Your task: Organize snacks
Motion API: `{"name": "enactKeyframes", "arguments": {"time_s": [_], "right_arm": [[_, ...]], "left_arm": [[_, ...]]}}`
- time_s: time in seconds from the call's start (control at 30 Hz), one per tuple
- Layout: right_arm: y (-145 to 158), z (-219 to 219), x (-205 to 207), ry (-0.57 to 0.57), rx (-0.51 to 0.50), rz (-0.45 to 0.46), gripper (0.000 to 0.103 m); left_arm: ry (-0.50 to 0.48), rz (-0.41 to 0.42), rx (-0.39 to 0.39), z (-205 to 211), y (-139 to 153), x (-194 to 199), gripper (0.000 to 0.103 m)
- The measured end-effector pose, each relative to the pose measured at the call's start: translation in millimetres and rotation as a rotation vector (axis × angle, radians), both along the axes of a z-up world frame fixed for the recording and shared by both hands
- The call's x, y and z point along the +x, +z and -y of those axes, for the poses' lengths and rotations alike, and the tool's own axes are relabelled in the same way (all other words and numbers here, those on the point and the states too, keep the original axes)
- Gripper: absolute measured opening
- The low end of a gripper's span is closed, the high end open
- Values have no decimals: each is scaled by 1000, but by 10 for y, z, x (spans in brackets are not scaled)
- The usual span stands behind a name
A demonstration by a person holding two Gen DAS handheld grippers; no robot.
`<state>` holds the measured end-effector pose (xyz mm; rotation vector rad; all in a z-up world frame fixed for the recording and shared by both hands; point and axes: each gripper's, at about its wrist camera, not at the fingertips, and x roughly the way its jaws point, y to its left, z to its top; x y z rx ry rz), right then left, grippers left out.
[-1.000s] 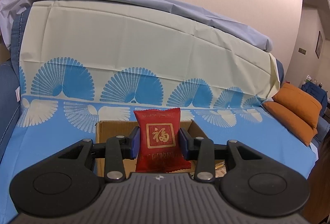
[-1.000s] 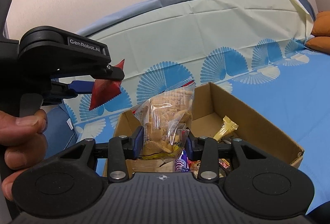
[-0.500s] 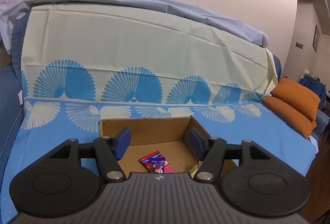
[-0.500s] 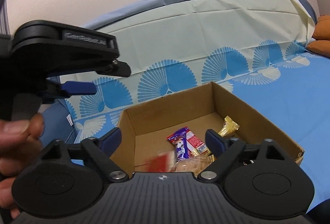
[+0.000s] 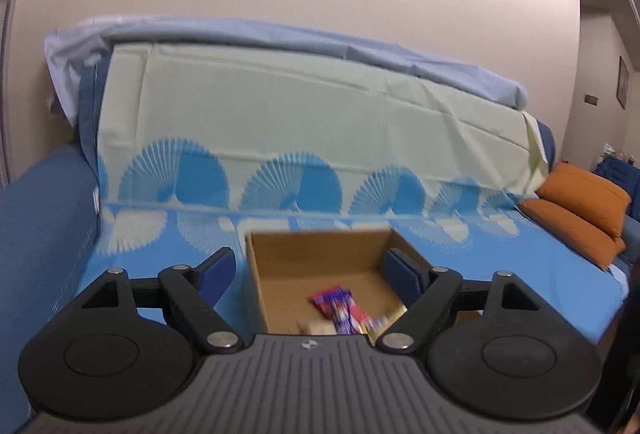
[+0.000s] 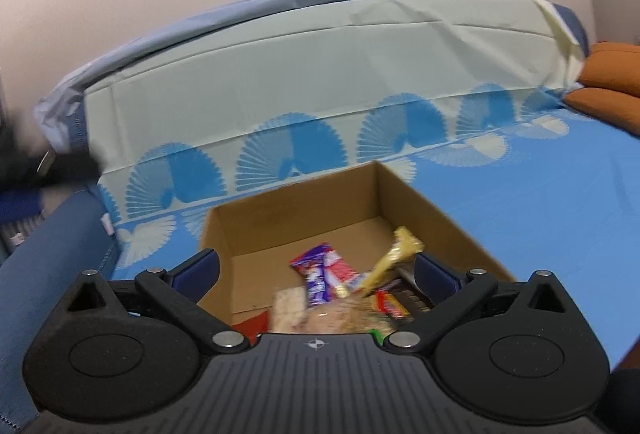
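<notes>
Both tongs hang spread wide with nothing between their blue pads: the left tongs (image 5: 310, 276) and the right tongs (image 6: 318, 274) each frame the open brown cardboard box (image 6: 436, 218), which sits on the blue sofa cover printed with white and blue fan shapes (image 6: 540, 186). That spread, empty pose above the box suits a drop, since the snacks lie loose inside it, gathered toward its near end: a purple and red foil-wrapped bar (image 6: 320, 272), a gold-wrapped candy (image 6: 394, 254) leaning against the pile, a clear bag of pale biscuits (image 6: 332, 320) and a sliver of red packet (image 6: 250, 324) at the near wall. The far half of the box floor is bare cardboard, so there appears to be room for more. From the left wrist view the same box (image 5: 256, 274) shows blurred. 2 orange cushions (image 5: 580, 210) rest well apart at the sofa's right end, and the box's upright walls are the only obstacle to a low approach.
</notes>
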<state>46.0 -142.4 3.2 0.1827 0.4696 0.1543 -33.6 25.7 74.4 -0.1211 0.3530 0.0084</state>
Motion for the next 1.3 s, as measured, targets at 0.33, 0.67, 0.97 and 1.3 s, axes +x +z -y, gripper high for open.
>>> {"name": "enactKeyframes", "arguments": {"time_s": [0.33,0.67,0.97,1.3], "right_arm": [[90,486,-24,65,-192,-68,102],[-202,459,-166,49,-263,-109,102],[-226,282,-194,109,-333,-109,102],[-249,171,-232,155,-376,-98,102]], "left_arm": [[21,-210,-31,90,-720,-108,103],[83,-379,-62,94,-1069,-4,103],[101,-388,-70,46,-1060,1,103],[101,-388,-66,85,-1067,20,103]]}}
